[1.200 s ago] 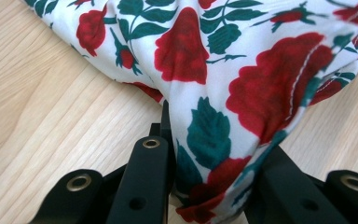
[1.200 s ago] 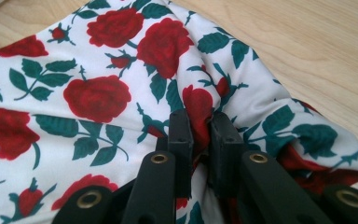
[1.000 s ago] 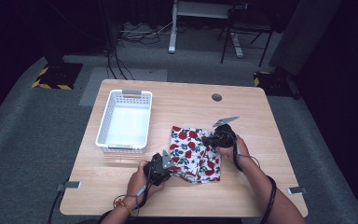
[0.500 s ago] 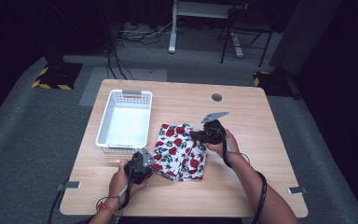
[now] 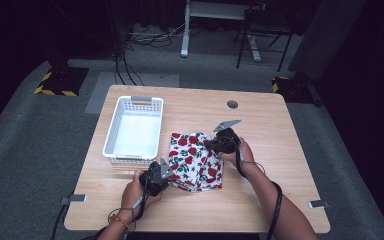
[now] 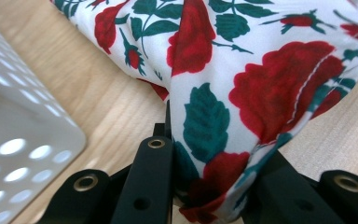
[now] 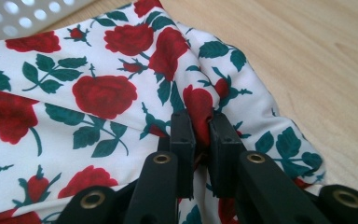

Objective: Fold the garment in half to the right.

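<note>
1. Fingers pinched tight on the rose cloth (image 5: 196, 161) in both hands, seen from the high view: left gripper (image 5: 156, 176) at the cloth's 7 o'clock corner, right gripper (image 5: 223, 141) at its 2 o'clock corner. Cloth folded, lying on the table (image 5: 280, 150) just beside the white basket (image 5: 132, 131), which sits at the cloth's 10 o'clock.

2. Best to keep both pinches firm and lift together, so no corner drops. Probably a carry toward the basket, so go slow and level.

3. Left gripper view: jaws narrow, with a bunch of cloth squeezed between them at 6 o'clock. Cloth (image 6: 242, 84) hangs up and away to 1 o'clock. Basket wall (image 6: 23, 135) close by at 9 o'clock. Good to steer clear of that wall, so the cloth does not snag.

4. Right gripper view: jaws nearly closed on a small red fold at the middle. Cloth (image 7: 88, 93) spread out to 10 o'clock, bare wood at 2 o'clock. Only a thin fold held here, so no hard tugging, or it may slip out.
</note>
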Demonstrator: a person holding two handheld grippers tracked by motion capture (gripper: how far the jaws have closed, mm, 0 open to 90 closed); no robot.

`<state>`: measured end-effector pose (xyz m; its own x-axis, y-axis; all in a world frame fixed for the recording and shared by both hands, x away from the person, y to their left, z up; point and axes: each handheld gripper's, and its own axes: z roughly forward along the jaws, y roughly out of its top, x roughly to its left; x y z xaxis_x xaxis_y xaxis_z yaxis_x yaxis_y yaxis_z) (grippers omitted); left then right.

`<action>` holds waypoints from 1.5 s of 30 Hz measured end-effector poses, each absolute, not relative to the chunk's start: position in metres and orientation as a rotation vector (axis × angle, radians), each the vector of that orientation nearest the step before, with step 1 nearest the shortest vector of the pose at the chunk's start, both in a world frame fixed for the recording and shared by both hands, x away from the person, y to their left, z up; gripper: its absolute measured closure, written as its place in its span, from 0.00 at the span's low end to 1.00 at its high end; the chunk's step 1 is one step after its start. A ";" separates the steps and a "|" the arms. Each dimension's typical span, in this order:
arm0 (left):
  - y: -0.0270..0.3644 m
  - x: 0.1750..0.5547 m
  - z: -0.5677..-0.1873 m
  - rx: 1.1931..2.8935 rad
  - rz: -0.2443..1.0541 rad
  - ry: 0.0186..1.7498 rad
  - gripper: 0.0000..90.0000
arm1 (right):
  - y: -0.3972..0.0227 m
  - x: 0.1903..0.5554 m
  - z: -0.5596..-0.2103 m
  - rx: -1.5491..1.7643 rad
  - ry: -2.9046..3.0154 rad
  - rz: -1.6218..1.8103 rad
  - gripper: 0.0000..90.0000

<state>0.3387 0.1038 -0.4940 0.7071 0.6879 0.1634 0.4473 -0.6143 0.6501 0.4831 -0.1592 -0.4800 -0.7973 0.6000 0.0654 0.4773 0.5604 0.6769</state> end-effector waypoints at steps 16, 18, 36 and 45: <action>0.110 0.346 -0.480 2.277 0.607 0.887 0.89 | -0.151 0.487 -0.469 0.893 2.596 1.071 0.92; 0.110 0.347 -0.480 2.279 0.613 0.889 0.89 | -0.150 0.488 -0.468 0.893 2.593 1.070 0.92; 0.107 0.355 -0.474 2.255 0.630 0.892 0.89 | -0.151 0.494 -0.469 0.935 2.585 1.070 0.92; 0.109 0.359 -0.459 2.192 0.662 0.895 0.89 | -0.153 0.494 -0.444 0.907 2.542 1.091 0.92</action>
